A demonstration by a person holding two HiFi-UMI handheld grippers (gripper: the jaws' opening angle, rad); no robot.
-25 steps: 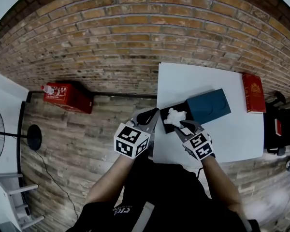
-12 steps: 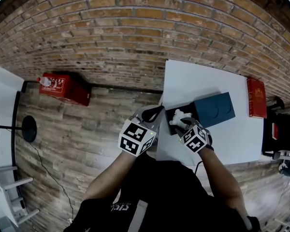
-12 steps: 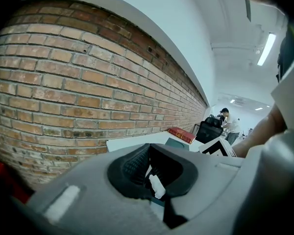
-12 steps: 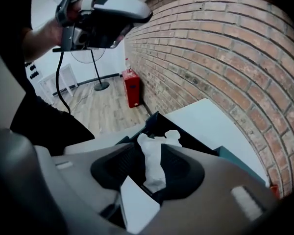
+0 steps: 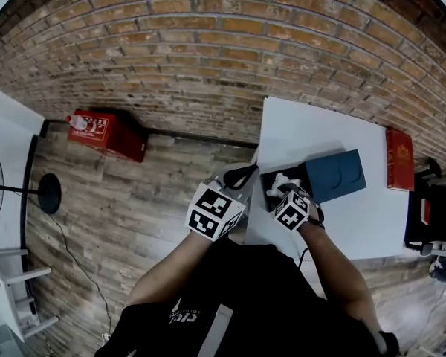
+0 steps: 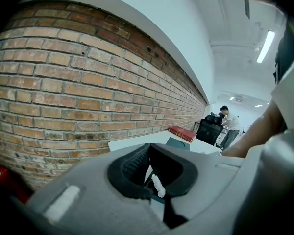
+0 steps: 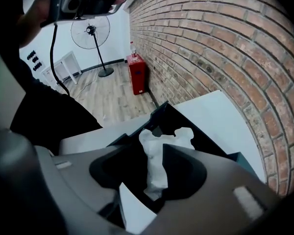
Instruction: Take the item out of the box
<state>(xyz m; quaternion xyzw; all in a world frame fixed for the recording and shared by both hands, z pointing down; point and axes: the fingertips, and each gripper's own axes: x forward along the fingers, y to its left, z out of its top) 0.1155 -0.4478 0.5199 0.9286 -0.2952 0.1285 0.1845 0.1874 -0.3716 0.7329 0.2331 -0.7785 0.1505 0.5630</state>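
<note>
Right gripper (image 5: 282, 193) — jaws just opened wide, white item (image 7: 154, 155) ungripped between them, down in the box (image 7: 202, 142); left gripper (image 5: 244, 175) narrow, pinching the box's rim.

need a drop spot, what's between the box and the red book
The teal lid, right beside the box; from there bare white table up to the red book, in the head view.

A red-brown brick wall (image 5: 208, 43) runs behind a white rectangular surface (image 5: 305, 129). A red hardback book (image 5: 400, 159) lies near the surface's right edge. On the grey wood-plank floor (image 5: 119, 214), at the foot of the wall, stands a red metal box (image 5: 108, 134). Further left are a black pedestal fan (image 7: 90, 31) and a white rack (image 5: 18, 292).
</note>
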